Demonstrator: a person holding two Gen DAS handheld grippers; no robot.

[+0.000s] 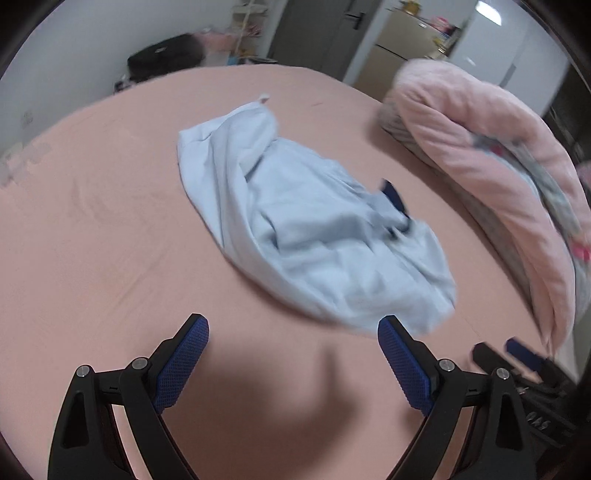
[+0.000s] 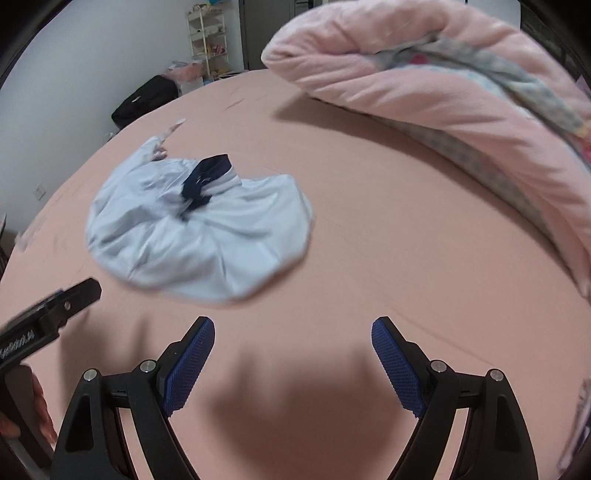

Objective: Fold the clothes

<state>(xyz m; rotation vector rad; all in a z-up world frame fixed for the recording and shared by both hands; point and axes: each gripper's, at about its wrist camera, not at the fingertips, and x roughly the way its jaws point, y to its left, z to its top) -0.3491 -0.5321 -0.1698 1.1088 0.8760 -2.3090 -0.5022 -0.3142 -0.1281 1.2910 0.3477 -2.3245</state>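
A crumpled pale blue garment (image 1: 314,229) (image 2: 199,236) with a dark navy collar (image 2: 201,177) lies in a heap on the pink bed sheet (image 1: 92,229). My left gripper (image 1: 293,328) hovers open just short of its near edge, nothing between the blue pads. My right gripper (image 2: 293,326) is also open and empty, above bare sheet to the right of the heap. In the right wrist view the left gripper (image 2: 48,310) enters from the left edge with a hand (image 2: 22,413) on it. The right gripper's tips (image 1: 517,354) show at the lower right of the left wrist view.
A rolled pink quilt (image 1: 491,162) (image 2: 424,85) with a patterned lining lies along the bed's right side. Beyond the far edge stand a black bag (image 1: 162,59), a white shelf rack (image 2: 207,40), a dark door (image 1: 314,33) and a fridge (image 1: 402,44).
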